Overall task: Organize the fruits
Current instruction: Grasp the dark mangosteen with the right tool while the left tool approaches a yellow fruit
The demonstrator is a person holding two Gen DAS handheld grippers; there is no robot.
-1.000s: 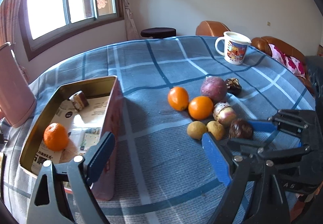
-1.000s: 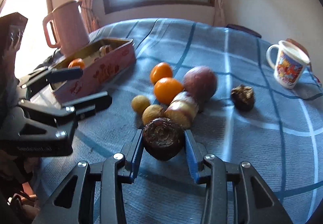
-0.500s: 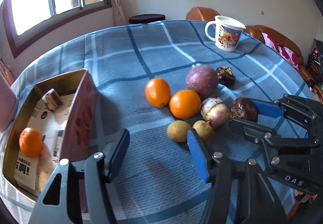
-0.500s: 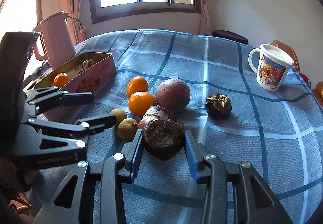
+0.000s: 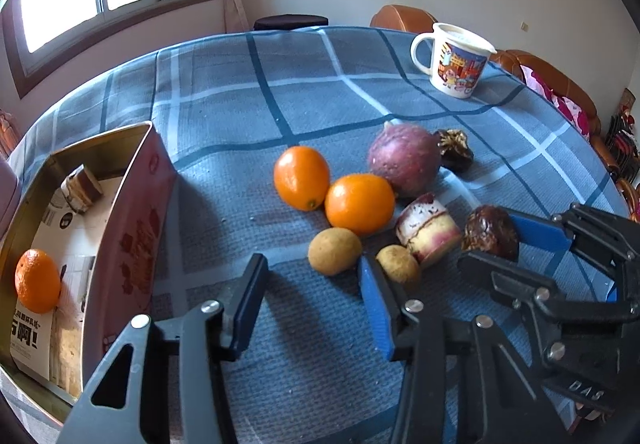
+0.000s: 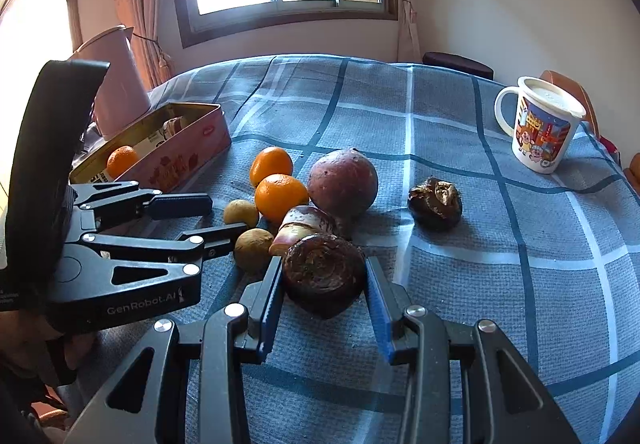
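Right wrist view: right gripper (image 6: 323, 286) clamped on dark wrinkled fruit (image 6: 323, 275) between pads, cut fruit piece (image 6: 306, 227) just beyond fingertips. Left gripper (image 5: 310, 294) spread, empty, small brown fruits (image 5: 335, 251) just ahead. Risks: soft skin crushing; grippers colliding; neighbours rolling.

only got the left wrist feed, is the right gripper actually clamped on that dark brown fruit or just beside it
Observer: Clamped. In the right wrist view the right gripper has both blue pads pressed against the dark brown fruit.
Operator: the other dark fruit overlaps the purple one for me, are they touching
Observer: No. The second dark fruit sits apart from the purple fruit, with bare tablecloth between them.
Operator: anything behind the tin
Observer: A pink jug stands just behind the tin.
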